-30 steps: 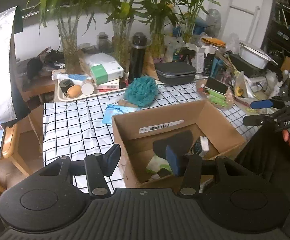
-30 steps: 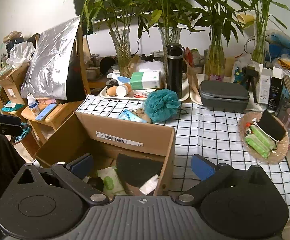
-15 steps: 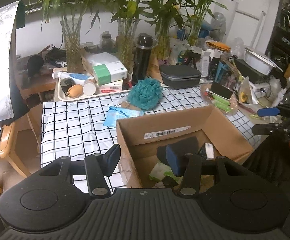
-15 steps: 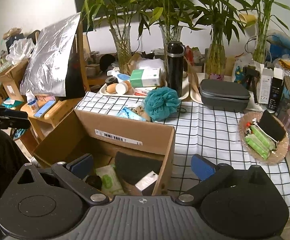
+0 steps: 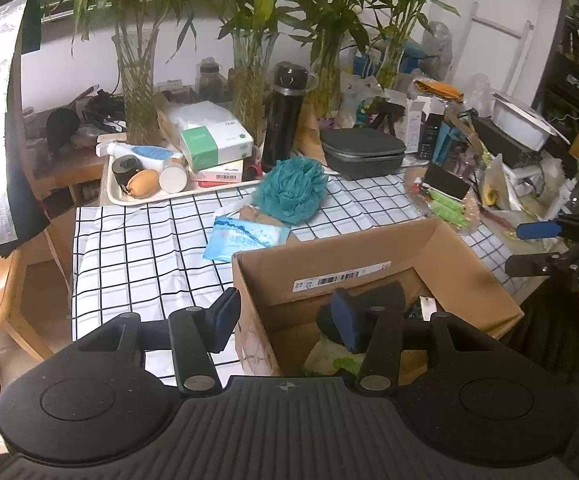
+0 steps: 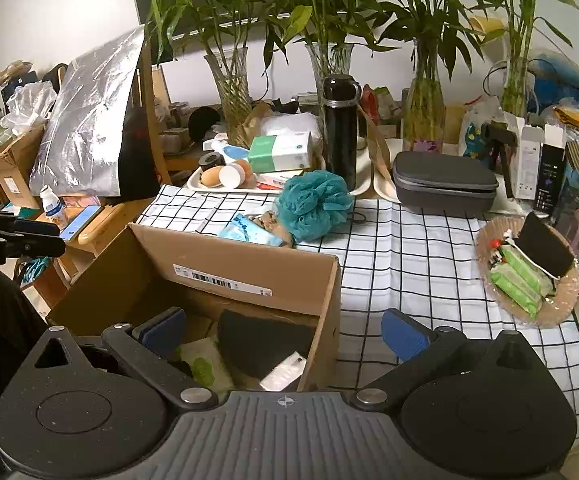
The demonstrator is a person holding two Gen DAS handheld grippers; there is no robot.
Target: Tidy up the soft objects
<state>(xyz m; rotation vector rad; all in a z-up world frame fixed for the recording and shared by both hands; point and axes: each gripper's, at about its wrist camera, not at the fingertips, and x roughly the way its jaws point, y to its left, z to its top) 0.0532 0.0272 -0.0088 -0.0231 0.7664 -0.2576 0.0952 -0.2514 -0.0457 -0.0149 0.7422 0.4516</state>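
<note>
Left gripper [image 5: 285, 316] hangs spread with nothing in it, straddling the near-left corner of the cardboard box [image 5: 373, 264]. Behind the box, a blue wipes pack [image 5: 245, 236] and teal bath pouf [image 5: 291, 188] sit on the checkered cloth. Right gripper [image 6: 285, 332] is spread too, holding nothing.

Teal mesh loofah [image 6: 316, 204] on checked cloth, beyond open cardboard box [image 6: 249, 276] holding dark sponge [image 6: 263, 340].

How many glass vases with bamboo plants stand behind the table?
4, in a row along the wall: one left, one behind the black bottle, one right of it, one far right. Others may be hidden by clutter.
</note>
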